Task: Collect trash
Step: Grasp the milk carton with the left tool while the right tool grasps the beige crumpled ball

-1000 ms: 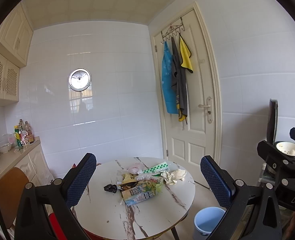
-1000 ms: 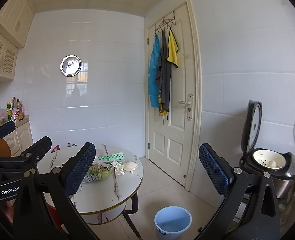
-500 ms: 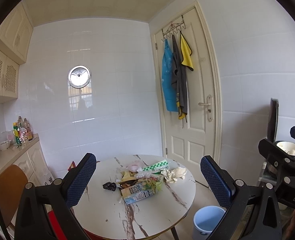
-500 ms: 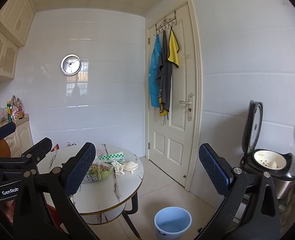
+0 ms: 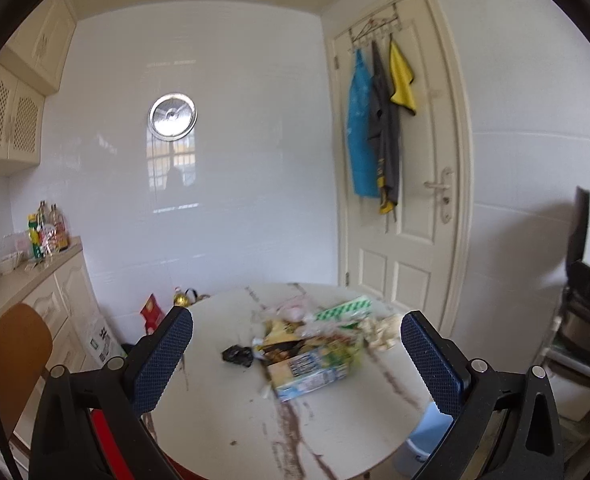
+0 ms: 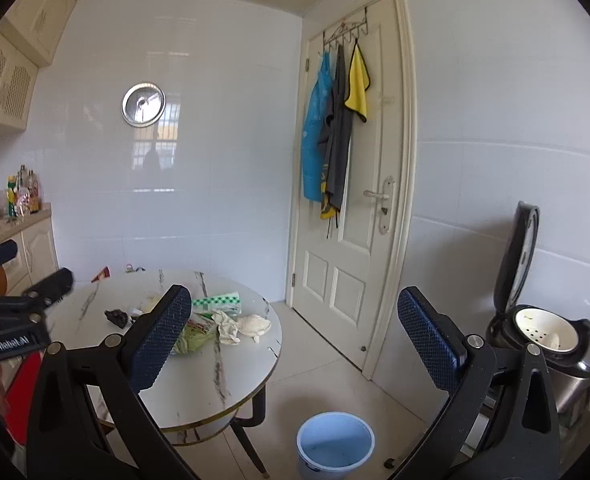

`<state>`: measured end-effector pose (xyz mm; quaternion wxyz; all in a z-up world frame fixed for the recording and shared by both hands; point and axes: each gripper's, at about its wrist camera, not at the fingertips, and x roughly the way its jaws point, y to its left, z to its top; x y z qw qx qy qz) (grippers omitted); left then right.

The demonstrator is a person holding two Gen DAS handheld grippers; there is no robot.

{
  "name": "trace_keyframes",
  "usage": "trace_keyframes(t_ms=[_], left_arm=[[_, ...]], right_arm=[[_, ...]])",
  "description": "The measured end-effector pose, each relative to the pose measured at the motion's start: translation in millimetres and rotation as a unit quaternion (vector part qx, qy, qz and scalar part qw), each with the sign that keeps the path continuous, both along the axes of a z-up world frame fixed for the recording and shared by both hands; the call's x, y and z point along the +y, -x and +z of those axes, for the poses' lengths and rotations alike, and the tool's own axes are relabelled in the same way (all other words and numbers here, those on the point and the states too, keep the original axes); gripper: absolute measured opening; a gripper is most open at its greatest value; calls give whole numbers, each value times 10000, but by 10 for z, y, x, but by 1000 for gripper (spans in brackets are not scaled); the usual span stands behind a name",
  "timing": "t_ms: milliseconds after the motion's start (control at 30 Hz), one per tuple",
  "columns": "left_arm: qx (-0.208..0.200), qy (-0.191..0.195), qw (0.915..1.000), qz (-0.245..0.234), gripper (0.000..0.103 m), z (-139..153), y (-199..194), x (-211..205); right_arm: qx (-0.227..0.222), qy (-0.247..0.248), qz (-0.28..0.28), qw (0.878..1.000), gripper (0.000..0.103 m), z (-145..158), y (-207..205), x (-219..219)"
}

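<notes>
Both grippers, left [image 5: 295,354] and right [image 6: 294,330], hold their jaws wide and empty. Trash [image 5: 309,346] lies piled mid-desk [image 5: 231,420]; a blue bin [image 6: 335,442] stands on the floor beside it. Best approach: lower onto one piece, grip firmly, avoid scattering the rest.

The left wrist camera looks forward and slightly down over the round counter [image 5: 223,412], close above its near edge. The right wrist camera sits further right and back, facing the door [image 6: 359,208] with the counter at its left. Both share counter, door, blue bucket [image 6: 335,444] and tiled wall
</notes>
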<state>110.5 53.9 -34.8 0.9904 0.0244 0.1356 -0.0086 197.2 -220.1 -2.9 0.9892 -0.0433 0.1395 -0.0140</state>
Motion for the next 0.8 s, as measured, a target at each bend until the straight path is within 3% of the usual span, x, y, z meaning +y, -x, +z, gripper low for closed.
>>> trace_keyframes(t_ms=[200, 367, 433, 500, 600, 800], left_arm=[[934, -131, 9951, 282, 102, -436, -707, 351], [1769, 129, 9841, -26, 102, -773, -1301, 344], [1762, 38, 9838, -334, 102, -811, -1461, 268], [1932, -353, 9777, -745, 102, -907, -1681, 154], [2148, -936, 9686, -833, 102, -1071, -2016, 69], [2449, -943, 9594, -1031, 102, -1195, -2505, 110]], right_arm=[[553, 163, 148, 9982, 103, -314, -637, 14], [1085, 100, 437, 9931, 103, -667, -1156, 53], [1311, 81, 520, 9900, 103, -823, -1338, 68], [1535, 36, 662, 9859, 103, -989, -1496, 79], [1832, -5, 803, 9798, 103, -1224, -1705, 67], [2200, -53, 920, 9711, 103, -1522, -2029, 47]])
